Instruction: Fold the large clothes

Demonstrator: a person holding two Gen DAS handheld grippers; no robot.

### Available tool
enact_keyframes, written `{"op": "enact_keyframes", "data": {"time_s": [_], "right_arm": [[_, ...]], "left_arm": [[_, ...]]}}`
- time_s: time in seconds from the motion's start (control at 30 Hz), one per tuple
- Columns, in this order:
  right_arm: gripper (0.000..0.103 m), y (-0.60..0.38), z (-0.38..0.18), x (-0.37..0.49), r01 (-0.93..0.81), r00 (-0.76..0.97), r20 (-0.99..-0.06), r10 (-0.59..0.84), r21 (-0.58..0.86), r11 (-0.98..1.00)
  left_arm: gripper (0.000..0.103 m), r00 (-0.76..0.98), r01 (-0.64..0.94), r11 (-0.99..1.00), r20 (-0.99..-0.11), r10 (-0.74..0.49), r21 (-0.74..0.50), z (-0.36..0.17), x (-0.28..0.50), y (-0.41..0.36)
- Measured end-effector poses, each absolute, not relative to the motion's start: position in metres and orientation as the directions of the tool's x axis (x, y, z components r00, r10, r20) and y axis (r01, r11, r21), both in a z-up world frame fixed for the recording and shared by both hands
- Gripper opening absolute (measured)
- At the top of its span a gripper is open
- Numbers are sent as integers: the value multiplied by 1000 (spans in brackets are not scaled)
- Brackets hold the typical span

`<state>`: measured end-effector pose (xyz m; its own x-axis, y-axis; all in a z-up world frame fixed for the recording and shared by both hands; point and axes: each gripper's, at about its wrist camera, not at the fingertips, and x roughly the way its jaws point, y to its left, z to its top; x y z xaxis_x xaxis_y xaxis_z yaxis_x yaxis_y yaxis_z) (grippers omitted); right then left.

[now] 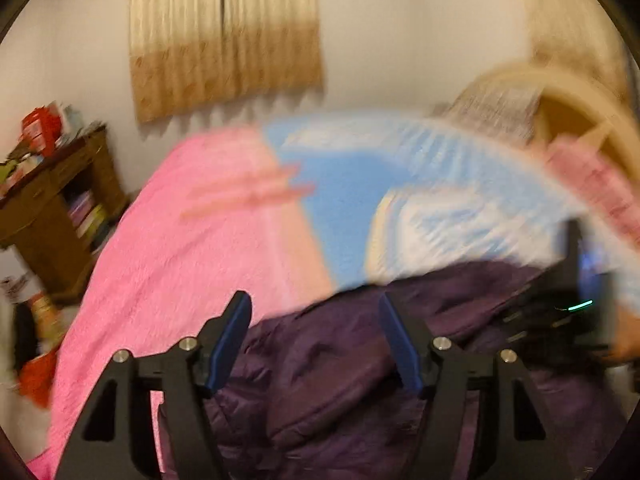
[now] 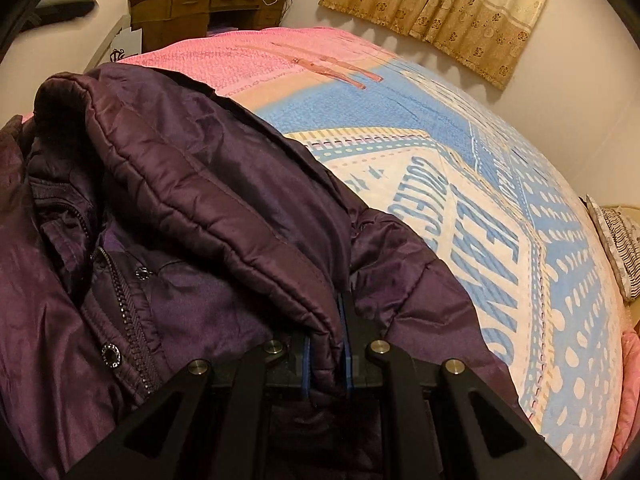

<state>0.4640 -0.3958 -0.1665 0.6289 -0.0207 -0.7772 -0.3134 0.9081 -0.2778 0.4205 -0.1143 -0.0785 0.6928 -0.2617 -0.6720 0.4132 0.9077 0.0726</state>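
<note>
A dark purple quilted jacket [image 2: 168, 216] lies bunched on the bed, with its zipper [image 2: 128, 320] and snaps showing at the left. My right gripper [image 2: 326, 344] is shut on a quilted fold of the jacket, a sleeve or hem, which rises up and left from the jaws. In the blurred left wrist view, my left gripper [image 1: 316, 340] is open and empty, hovering just above the jacket [image 1: 340, 380]. The right gripper's body [image 1: 568, 312] shows at the right edge of that view.
The bed carries a pink and blue printed blanket [image 2: 460, 184]. A wooden desk [image 2: 208, 8] with clutter stands beyond the bed by the wall. Beige curtains [image 2: 448, 8] hang behind. A patterned pillow [image 2: 616, 240] lies at the right by the headboard [image 1: 580, 100].
</note>
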Motion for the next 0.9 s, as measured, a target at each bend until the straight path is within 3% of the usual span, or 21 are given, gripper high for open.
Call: {"op": "enact_keyframes", "data": {"time_s": [0.1, 0.13, 0.23, 0.4, 0.5, 0.6, 0.77, 0.9], "right_arm": [[12, -399, -166, 464, -313, 625, -780, -7, -259, 914], [12, -401, -164, 463, -311, 625, -781, 3, -245, 918], [21, -405, -157, 457, -304, 617, -787, 20, -215, 928], [42, -416, -121, 438, -252, 619, -782, 70, -113, 961], [53, -424, -96, 439, -149, 647, -753, 121, 32, 988], [55, -419, -91, 453, -39, 654, -737, 172, 194, 980], [54, -382, -129, 473, 19, 615, -787, 41, 67, 998], [54, -398, -153, 473, 50, 573, -814, 95, 150, 987]], "left_arm": [[64, 545, 415, 905, -822, -167, 91, -132, 437, -126], [64, 531, 413, 906, -832, -159, 91, -145, 434, -127], [64, 563, 430, 892, -813, -147, 137, -154, 424, -131], [68, 572, 401, 913, -800, -183, 78, -162, 424, -122], [69, 593, 388, 918, -785, -178, 85, -163, 422, -122], [69, 618, 381, 918, -769, -165, 110, -164, 420, -126], [70, 609, 378, 924, -767, -201, 58, -164, 420, -116], [71, 608, 371, 928, -765, -213, 37, -165, 420, -114]]}}
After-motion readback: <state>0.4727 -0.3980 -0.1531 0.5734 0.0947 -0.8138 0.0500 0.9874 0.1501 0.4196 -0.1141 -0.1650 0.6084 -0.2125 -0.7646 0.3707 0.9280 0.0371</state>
